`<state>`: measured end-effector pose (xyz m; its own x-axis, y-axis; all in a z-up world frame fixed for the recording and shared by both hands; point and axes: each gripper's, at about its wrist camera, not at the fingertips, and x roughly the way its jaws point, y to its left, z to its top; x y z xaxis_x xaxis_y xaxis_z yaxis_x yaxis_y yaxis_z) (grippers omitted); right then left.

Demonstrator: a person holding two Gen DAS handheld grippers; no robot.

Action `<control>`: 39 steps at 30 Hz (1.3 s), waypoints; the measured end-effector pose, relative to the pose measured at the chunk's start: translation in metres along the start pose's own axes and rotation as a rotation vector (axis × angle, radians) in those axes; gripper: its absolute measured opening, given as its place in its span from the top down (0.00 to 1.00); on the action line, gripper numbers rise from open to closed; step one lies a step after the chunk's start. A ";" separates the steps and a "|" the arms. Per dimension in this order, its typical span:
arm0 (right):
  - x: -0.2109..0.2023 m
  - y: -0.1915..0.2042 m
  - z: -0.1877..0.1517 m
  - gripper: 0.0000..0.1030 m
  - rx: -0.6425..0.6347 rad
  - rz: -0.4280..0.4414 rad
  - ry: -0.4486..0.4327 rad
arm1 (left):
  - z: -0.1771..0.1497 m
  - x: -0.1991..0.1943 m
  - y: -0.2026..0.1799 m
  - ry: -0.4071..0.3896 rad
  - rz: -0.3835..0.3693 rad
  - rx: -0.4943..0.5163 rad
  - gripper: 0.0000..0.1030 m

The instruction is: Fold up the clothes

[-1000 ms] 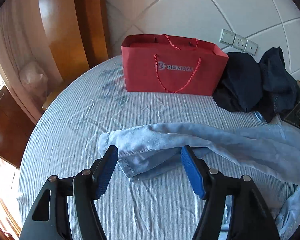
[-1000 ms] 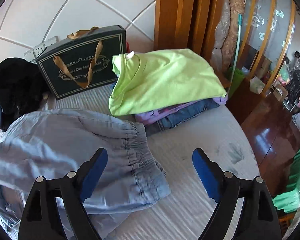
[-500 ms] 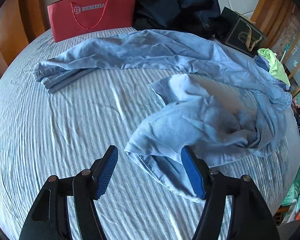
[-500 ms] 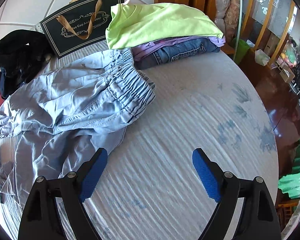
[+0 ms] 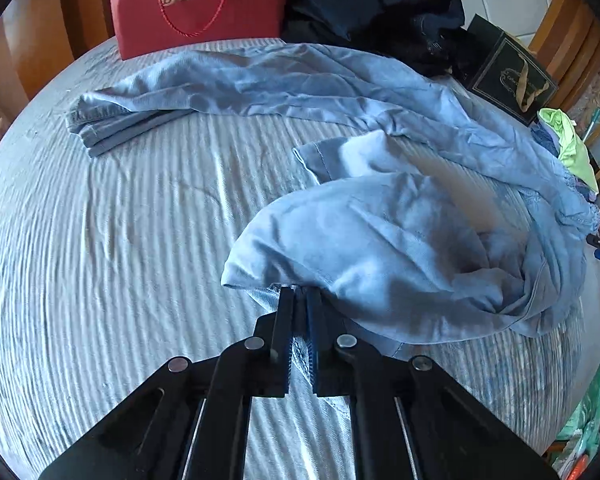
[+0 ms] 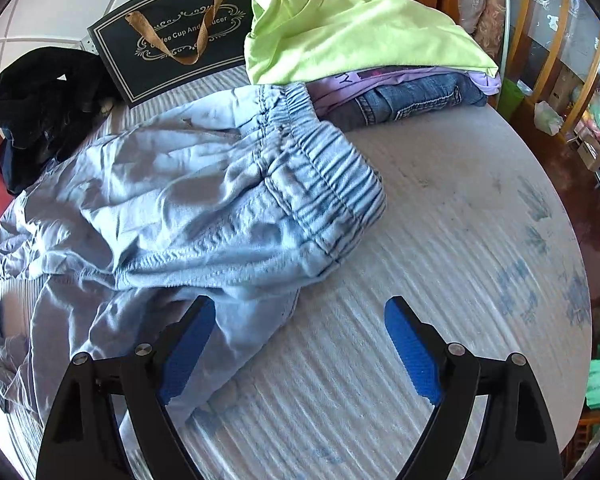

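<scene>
The light blue trousers (image 5: 380, 184) lie crumpled across the middle of a round table (image 5: 100, 240) covered in a pale ribbed cloth. In the left wrist view one leg stretches toward the upper left of the frame, its hem (image 5: 88, 128) flat on the cloth, while the other leg is bunched in the centre and right. The left gripper (image 5: 299, 300) sits at the lower centre of that frame with its two fingers pressed together on a fold of the bunched leg's edge; a strip of the fabric shows between the blue pads.

In the right wrist view the trousers (image 6: 204, 200) fill the left and centre, with the gathered elastic waistband (image 6: 320, 176) in the middle of the frame. The right gripper (image 6: 300, 344) is at the bottom, its fingers wide apart and holding nothing; its left finger (image 6: 188, 344) lies over the edge of the trouser fabric and the other over bare cloth.

Just beyond the waistband, at the upper centre and right, is a stack of folded clothes (image 6: 400, 92) with a lime green shirt (image 6: 360, 36) on top. To its left stands a dark gift bag (image 6: 180, 32) with a tan handle, and a heap of dark clothes (image 6: 40, 104) lies at the far left. A red paper bag (image 5: 200, 4) stands at the top left of the left wrist view.
</scene>
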<state>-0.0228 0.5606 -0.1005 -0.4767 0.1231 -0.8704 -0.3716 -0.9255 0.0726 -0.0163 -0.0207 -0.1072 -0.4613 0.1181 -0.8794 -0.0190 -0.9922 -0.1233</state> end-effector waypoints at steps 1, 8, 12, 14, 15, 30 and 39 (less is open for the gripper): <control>0.003 0.000 0.006 0.71 0.012 0.004 0.007 | 0.004 -0.008 0.011 -0.022 0.019 -0.020 0.96; -0.026 0.031 0.058 0.86 -0.031 0.104 -0.129 | 0.043 -0.035 0.072 -0.091 0.159 -0.076 0.96; -0.032 0.052 0.082 0.28 -0.059 0.154 -0.127 | 0.073 -0.032 0.104 -0.100 0.309 -0.076 0.96; -0.031 0.040 0.071 0.11 -0.042 0.136 -0.109 | 0.086 -0.026 0.126 -0.084 0.310 -0.126 0.96; -0.030 0.035 0.066 0.12 -0.034 0.127 -0.100 | 0.090 -0.025 0.134 -0.076 0.285 -0.147 0.95; -0.010 -0.034 -0.004 0.12 0.067 0.009 0.037 | 0.010 -0.021 0.149 0.006 0.146 -0.130 0.37; 0.003 -0.035 0.001 0.12 0.094 0.064 0.039 | 0.032 0.024 0.140 -0.007 0.176 -0.190 0.37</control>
<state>-0.0121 0.5938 -0.1049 -0.4707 0.0493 -0.8809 -0.4158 -0.8930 0.1722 -0.0583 -0.1582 -0.1308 -0.4489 -0.0565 -0.8918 0.2288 -0.9720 -0.0536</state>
